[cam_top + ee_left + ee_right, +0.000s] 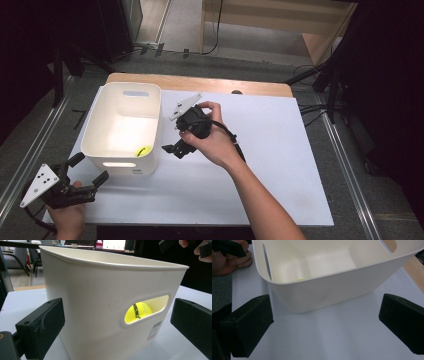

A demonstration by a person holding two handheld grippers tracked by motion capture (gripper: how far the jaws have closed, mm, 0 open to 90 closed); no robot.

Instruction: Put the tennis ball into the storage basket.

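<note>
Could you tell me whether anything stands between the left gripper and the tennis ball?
Yes: the white bin's near wall. The tennis ball lies inside the bin, seen through its handle slot, while the open left gripper sits outside that wall. The bin's top is open.

The bin (100, 302) looks like smooth cream plastic with a soft shine. The ball (137, 312) inside has a fuzzy yellow felt surface. The table top (280, 150) is a matt white sheet, and bare wood (200, 82) shows at its far edge. The gripper pads (249, 325) are matt black.
</note>
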